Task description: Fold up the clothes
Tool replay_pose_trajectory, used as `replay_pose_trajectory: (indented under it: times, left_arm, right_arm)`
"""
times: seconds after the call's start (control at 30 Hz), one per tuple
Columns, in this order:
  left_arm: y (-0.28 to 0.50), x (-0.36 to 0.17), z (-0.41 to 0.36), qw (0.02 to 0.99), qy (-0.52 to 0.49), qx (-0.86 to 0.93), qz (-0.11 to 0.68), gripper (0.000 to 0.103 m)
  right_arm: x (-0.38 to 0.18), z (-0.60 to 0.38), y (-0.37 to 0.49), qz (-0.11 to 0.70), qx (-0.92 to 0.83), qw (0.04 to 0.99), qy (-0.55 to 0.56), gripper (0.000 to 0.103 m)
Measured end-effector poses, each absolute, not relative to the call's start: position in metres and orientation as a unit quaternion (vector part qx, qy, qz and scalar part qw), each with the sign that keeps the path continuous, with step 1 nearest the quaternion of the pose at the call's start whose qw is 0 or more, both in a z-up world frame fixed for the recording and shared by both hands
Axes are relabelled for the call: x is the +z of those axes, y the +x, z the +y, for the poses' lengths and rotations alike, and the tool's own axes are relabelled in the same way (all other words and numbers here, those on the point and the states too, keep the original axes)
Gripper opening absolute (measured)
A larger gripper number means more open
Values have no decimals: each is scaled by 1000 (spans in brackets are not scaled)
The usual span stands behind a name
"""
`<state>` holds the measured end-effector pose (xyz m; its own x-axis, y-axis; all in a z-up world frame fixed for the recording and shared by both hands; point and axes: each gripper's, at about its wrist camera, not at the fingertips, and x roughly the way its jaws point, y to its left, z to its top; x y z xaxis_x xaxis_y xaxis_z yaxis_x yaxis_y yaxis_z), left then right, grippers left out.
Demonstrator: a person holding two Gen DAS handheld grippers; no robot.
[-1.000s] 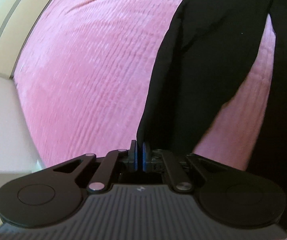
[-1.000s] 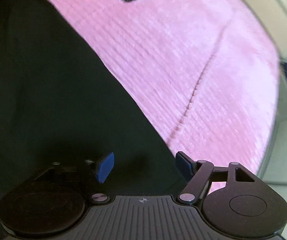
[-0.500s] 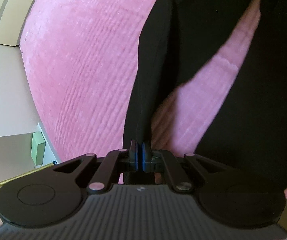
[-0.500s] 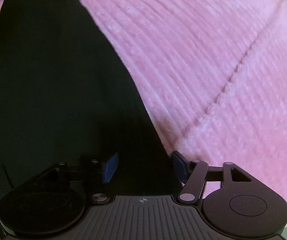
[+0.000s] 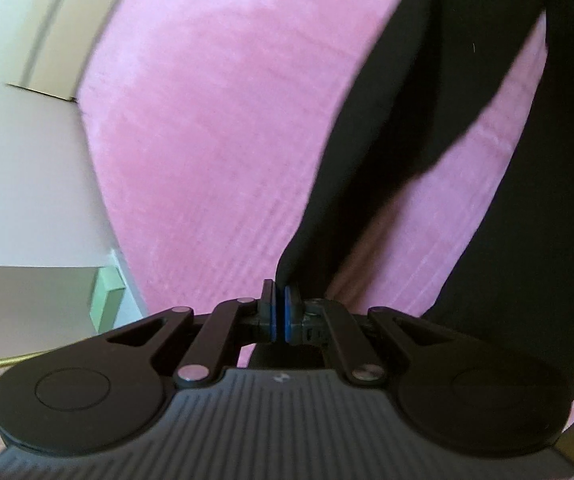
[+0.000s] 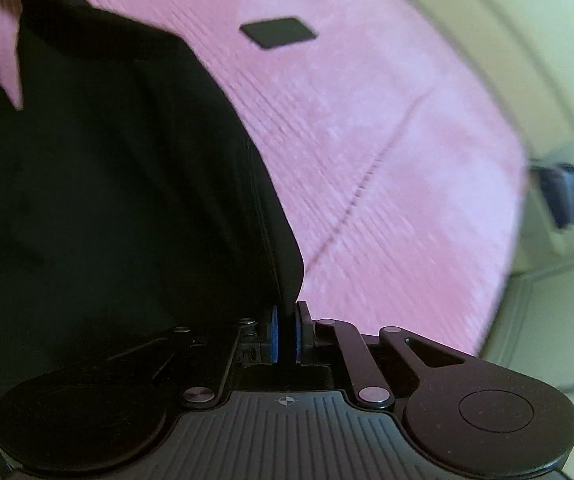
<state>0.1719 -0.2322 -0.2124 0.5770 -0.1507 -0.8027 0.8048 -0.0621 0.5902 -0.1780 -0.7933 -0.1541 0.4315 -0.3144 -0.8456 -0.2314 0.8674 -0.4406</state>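
A black garment lies on a pink ribbed bedspread. In the left wrist view my left gripper is shut on the end of a long black sleeve or leg, which runs up and to the right. In the right wrist view my right gripper is shut on the garment's right edge, and the black cloth fills the left half of that view above the pink bedspread.
A small flat black rectangle lies on the bedspread farther back. The bed's left edge meets a pale floor, with a green box near it. On the right a dark object sits beyond the bed edge by a pale wall.
My right gripper was open over the garment edge and has shut on it and lifted back. My left gripper stays shut on the cloth and has shifted with it.
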Motion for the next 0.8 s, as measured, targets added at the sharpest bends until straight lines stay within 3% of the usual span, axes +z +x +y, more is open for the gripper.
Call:
replay_pose_trajectory:
  times: [0.1, 0.2, 0.33, 0.43, 0.8]
  left_arm:
    - [166, -185, -190, 643, 599, -406, 250, 2]
    - [150, -181, -130, 621, 592, -442, 261, 2]
    - [126, -227, -64, 581, 600, -457, 305, 2]
    - [103, -270, -44, 564, 606, -465, 312, 2]
    - [56, -363, -27, 680, 589, -360, 247, 2]
  right_arm:
    - [-160, -739, -249, 529, -71, 803, -263, 5]
    - [-205, -692, -305, 564, -89, 781, -252, 4]
    - [-264, -660, -341, 604, -89, 757, -232, 4]
    - [-278, -659, -350, 582, -114, 772, -227, 4]
    - [-315, -659, -385, 462, -136, 838, -255, 4]
